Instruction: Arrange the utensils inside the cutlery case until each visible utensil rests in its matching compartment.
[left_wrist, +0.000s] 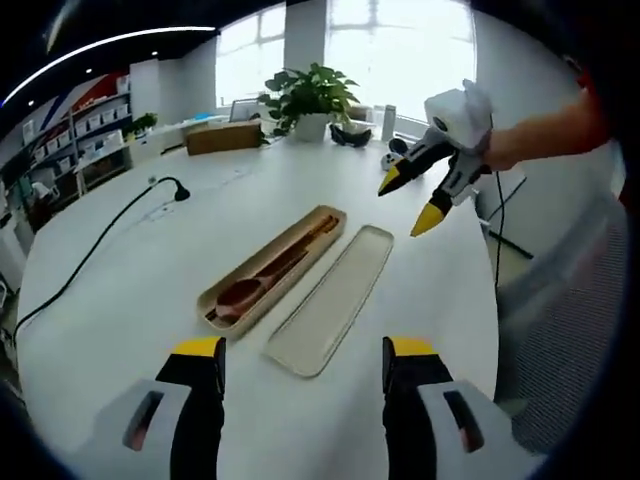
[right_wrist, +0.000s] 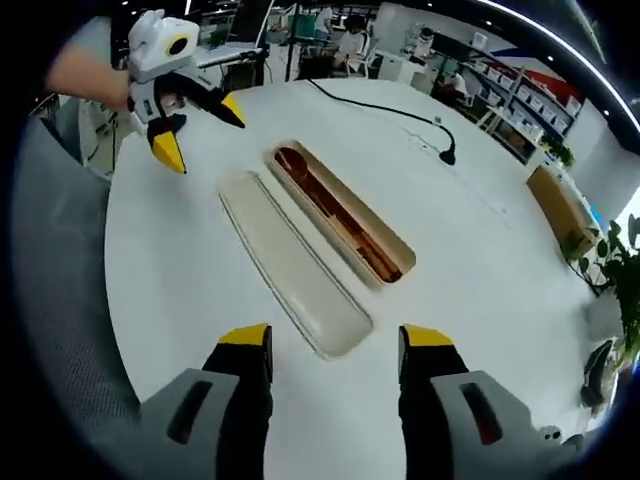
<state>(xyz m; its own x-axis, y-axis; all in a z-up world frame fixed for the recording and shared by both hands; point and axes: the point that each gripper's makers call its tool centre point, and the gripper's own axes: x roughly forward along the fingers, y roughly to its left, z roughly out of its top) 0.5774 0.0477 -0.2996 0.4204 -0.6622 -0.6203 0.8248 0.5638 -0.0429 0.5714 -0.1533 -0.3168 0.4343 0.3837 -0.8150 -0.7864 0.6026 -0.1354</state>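
Both grippers, left gripper (left_wrist: 302, 362) and right gripper (right_wrist: 334, 352), hover jaws apart and empty above the round white counter (left_wrist: 120, 300), apparently because the brown wooden spoon (left_wrist: 255, 287) already lies in the open beige cutlery case (left_wrist: 300, 245), flat beige lid (left_wrist: 335, 300) just beside it.

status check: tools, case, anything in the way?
Both tools open, empty: left tool, right tool. Cutlery case open, spoon inside; lid alongside. Cable off aside.

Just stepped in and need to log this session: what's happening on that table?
A person holds two yellow-tipped grippers over a white round table. Both are open and hold nothing. The left gripper faces the right gripper across an open beige cutlery case, with a wooden spoon and what look like chopsticks lying inside. Its lid lies alongside it on the table. Neither gripper touches the case.
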